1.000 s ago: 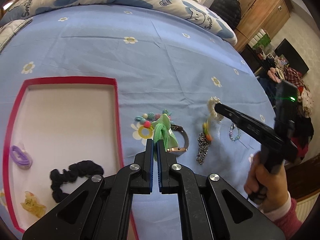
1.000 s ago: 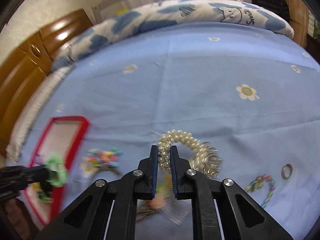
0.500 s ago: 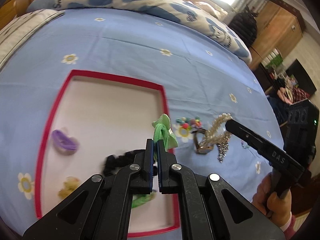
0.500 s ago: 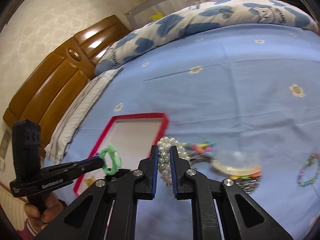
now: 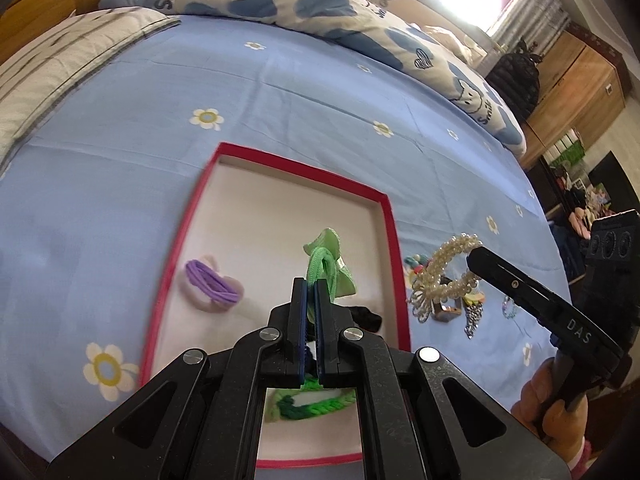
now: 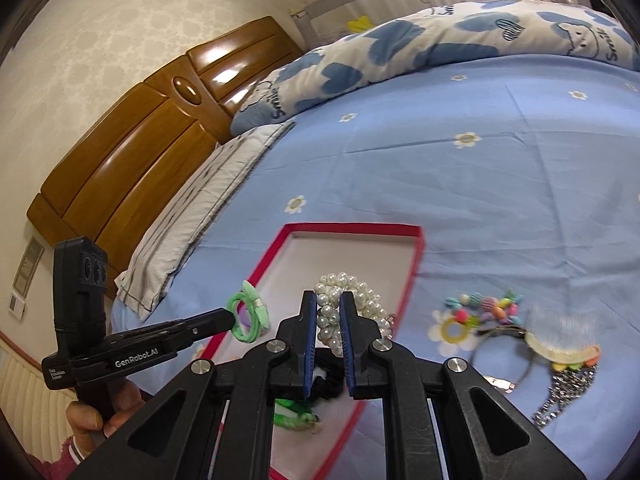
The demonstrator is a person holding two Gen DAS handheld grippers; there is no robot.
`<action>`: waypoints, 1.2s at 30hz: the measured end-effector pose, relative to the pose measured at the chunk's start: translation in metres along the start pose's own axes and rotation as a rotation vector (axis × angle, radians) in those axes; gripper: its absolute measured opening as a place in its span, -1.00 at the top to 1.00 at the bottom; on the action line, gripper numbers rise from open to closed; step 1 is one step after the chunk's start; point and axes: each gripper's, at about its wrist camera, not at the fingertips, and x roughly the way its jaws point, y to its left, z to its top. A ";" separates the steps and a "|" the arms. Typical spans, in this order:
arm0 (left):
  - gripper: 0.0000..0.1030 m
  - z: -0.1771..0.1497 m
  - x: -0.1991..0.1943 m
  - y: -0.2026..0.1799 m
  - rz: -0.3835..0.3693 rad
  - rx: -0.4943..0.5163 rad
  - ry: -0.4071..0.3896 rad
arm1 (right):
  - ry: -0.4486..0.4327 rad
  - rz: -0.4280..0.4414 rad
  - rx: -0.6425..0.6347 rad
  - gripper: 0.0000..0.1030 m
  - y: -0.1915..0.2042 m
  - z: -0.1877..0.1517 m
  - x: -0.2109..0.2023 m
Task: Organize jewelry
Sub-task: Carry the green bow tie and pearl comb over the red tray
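Observation:
A red-rimmed tray (image 5: 394, 240) with a white floor lies on the blue bedsheet; it also shows in the right wrist view (image 6: 416, 264). My left gripper (image 5: 311, 286) is shut on a green hair tie (image 5: 326, 264) and holds it above the tray; the green hair tie also shows in the right wrist view (image 6: 248, 314). My right gripper (image 6: 329, 300) is shut on a pearl bracelet (image 6: 348, 292) and holds it over the tray's right rim; the pearl bracelet also shows in the left wrist view (image 5: 444, 272). In the tray lie a purple hair tie (image 5: 210, 284), a black scrunchie (image 5: 366, 316) and a green braided band (image 5: 312, 400).
To the right of the tray, on the sheet, lie a colourful bead bracelet (image 6: 484, 304), a silver chain (image 6: 564, 392), a clear comb (image 6: 560, 332) and a small blue bead bracelet (image 5: 508, 306). A folded quilt (image 5: 280, 4) and a pillow (image 6: 200, 196) lie at the bed's far side.
Both grippers have moved left from the jewelry pile toward the tray. The green hair tie is now over the tray's floor and the pearl bracelet over its right rim.

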 end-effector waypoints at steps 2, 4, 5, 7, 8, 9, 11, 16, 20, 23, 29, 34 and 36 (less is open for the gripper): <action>0.96 0.001 -0.001 0.005 0.005 -0.006 -0.003 | 0.003 0.007 -0.005 0.79 0.004 0.001 0.003; 0.96 0.001 -0.001 0.009 0.008 -0.011 -0.003 | 0.005 0.018 -0.007 0.79 0.009 0.002 0.009; 0.96 0.002 -0.001 0.011 0.012 -0.013 -0.003 | 0.007 0.023 -0.009 0.79 0.011 0.002 0.011; 0.96 0.003 0.001 0.014 0.016 -0.015 0.000 | 0.012 0.026 -0.018 0.79 0.015 0.002 0.016; 0.96 0.003 0.004 0.016 0.021 -0.017 0.005 | 0.017 0.026 -0.022 0.79 0.016 0.002 0.019; 0.96 0.004 0.006 0.017 0.022 -0.018 0.008 | 0.023 0.025 -0.023 0.79 0.017 0.002 0.022; 0.96 0.004 0.010 0.020 0.030 -0.019 0.016 | 0.038 0.020 -0.023 0.79 0.017 0.000 0.030; 0.96 0.005 0.025 0.029 0.045 -0.032 0.042 | 0.084 0.022 -0.018 0.79 0.016 -0.007 0.051; 0.96 0.005 0.034 0.036 0.059 -0.044 0.059 | 0.115 0.041 -0.008 0.79 0.015 -0.012 0.065; 0.96 0.005 0.041 0.042 0.069 -0.051 0.071 | 0.144 0.057 0.001 0.79 0.013 -0.017 0.077; 0.95 0.003 0.055 0.048 0.090 -0.055 0.104 | 0.196 0.056 0.017 0.78 0.008 -0.026 0.098; 0.95 0.000 0.063 0.050 0.099 -0.056 0.125 | 0.230 0.060 0.024 0.78 0.004 -0.030 0.107; 0.95 0.000 0.064 0.049 0.100 -0.055 0.127 | 0.240 0.061 0.026 0.72 0.003 -0.031 0.110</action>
